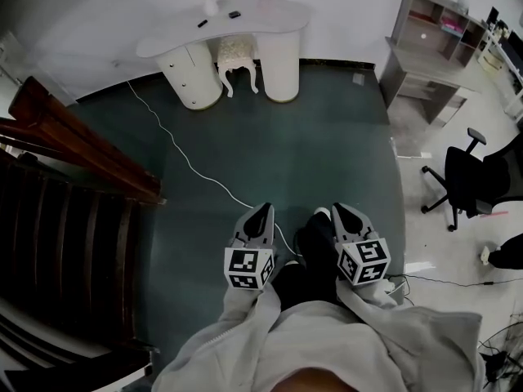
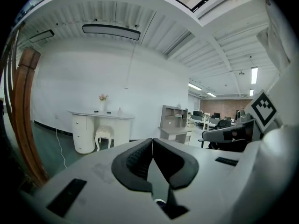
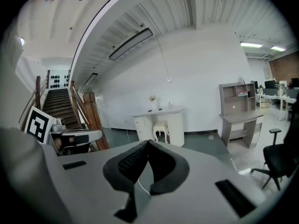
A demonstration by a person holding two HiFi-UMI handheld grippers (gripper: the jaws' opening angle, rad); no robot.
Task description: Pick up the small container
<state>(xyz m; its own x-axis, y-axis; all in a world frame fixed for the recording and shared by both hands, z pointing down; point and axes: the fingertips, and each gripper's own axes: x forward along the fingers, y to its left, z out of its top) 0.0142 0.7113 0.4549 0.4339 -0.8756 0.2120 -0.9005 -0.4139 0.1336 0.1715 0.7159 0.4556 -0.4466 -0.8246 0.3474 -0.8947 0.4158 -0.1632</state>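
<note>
**Left tool** (image 2: 152, 144) and **right tool** (image 3: 147, 146): grey wedge-shaped jaws with black ribbed pads, closed tip to tip with nothing between them. Only the head view shows both tools side by side above the dark green floor (image 1: 327, 153). Only the right gripper view shows the wooden staircase (image 3: 58, 101) climbing. What appears to be the small container (image 1: 263, 0), pale and upright, stands on the curved white tabletop (image 1: 176, 41) near a flower vase (image 1: 210, 2), well apart from both tools and ahead of them.

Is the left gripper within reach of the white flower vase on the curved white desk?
Probably not: the left gripper, jaws shut, hangs far from the white flower vase, across the green floor.
</note>
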